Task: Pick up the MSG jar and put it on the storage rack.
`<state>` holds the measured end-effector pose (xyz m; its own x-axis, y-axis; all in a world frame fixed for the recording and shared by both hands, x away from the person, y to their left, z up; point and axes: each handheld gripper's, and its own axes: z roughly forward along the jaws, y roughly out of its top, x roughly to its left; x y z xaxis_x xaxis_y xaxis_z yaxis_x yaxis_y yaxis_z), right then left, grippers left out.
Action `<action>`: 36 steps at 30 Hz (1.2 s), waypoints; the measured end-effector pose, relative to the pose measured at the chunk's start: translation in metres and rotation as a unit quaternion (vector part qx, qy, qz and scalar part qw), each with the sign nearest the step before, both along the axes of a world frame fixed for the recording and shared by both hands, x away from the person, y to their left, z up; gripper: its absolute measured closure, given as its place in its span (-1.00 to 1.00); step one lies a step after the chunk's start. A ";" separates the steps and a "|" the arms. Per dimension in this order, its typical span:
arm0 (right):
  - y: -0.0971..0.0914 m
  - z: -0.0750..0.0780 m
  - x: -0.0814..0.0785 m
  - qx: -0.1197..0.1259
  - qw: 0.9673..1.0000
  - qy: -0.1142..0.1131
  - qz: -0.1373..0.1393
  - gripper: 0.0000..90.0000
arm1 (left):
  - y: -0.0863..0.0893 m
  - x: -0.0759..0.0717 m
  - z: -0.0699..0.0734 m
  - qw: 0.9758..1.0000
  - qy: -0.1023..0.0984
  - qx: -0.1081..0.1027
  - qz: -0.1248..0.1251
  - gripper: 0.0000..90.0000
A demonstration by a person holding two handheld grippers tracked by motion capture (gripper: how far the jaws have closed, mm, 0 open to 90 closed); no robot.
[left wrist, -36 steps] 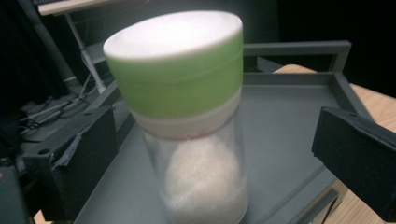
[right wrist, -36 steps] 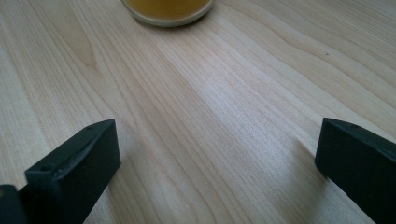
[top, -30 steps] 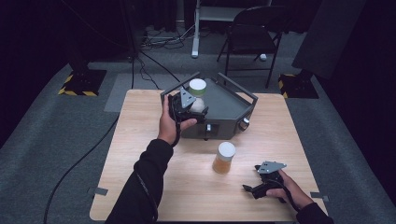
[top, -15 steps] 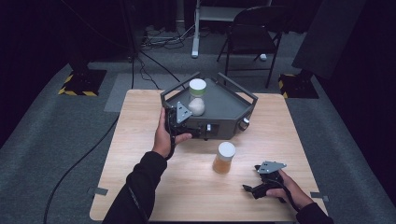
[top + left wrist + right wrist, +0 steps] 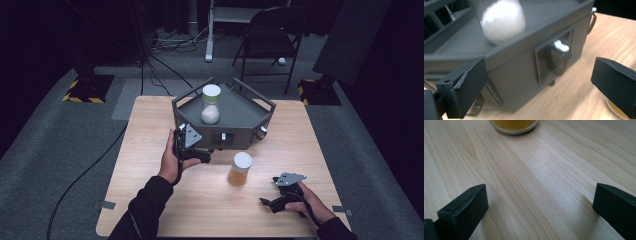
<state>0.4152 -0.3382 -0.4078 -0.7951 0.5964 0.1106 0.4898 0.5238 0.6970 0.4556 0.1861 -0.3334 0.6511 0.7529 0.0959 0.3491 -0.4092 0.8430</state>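
Note:
A dark grey box-shaped tray [image 5: 243, 111] stands at the back middle of the wooden table. On it is a clear jar with a white lid and white powder [image 5: 211, 106], blurred at the top of the left gripper view as the white-filled jar [image 5: 502, 21]. An amber jar with a white lid [image 5: 240, 169] stands on the table in front of the tray. My left gripper [image 5: 204, 154] is open just before the tray's front left wall, and its jaws [image 5: 539, 75] face a latch [image 5: 557, 58]. My right gripper [image 5: 267, 202] rests open low over the table, right of the amber jar [image 5: 514, 125].
The tray has raised rails along its rim and small knobs on its front wall [image 5: 262, 132]. A folding chair [image 5: 272, 35] and cables lie on the floor beyond the table. Bare wood [image 5: 536, 170] stretches between my right jaws and the amber jar.
My left gripper has drawn back from the white-filled jar on the tray toward the person and dropped to the tray's front wall. The jar stays on the tray. The right gripper has not moved.

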 end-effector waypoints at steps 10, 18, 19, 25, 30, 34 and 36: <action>0.000 0.000 0.000 0.000 1.000 0.000 0.000 -1.00 | 0.003 -0.013 -0.013 0.999 0.021 0.023 -0.012 -0.99; 0.000 0.000 0.000 0.000 1.000 0.000 0.000 -1.00 | 0.005 -0.024 -0.021 0.998 0.033 0.045 -0.022 -0.99; 0.000 0.000 0.000 0.000 1.000 0.000 0.000 -1.00 | 0.007 -0.025 -0.021 0.998 0.035 0.045 -0.022 -0.99; 0.000 0.000 0.000 0.000 1.000 0.000 0.000 -1.00 | 0.015 -0.035 -0.024 0.997 0.046 0.047 -0.027 -0.99; 0.000 0.000 0.000 0.000 1.000 0.000 0.000 -1.00 | 0.024 -0.042 -0.026 0.996 0.058 0.054 -0.029 -0.99; 0.000 0.000 0.000 0.000 1.000 0.000 0.000 -1.00 | 0.031 -0.047 -0.026 0.995 0.068 0.063 -0.030 -0.99; 0.000 0.000 0.000 0.000 1.000 0.000 0.000 -1.00 | 0.034 -0.051 -0.027 0.995 0.069 0.067 -0.031 -0.99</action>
<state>0.4152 -0.3382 -0.4078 -0.7950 0.5964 0.1108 0.4898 0.5235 0.6971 0.4049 0.2200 -0.3602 0.7094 0.6979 0.0982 0.4291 -0.5381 0.7255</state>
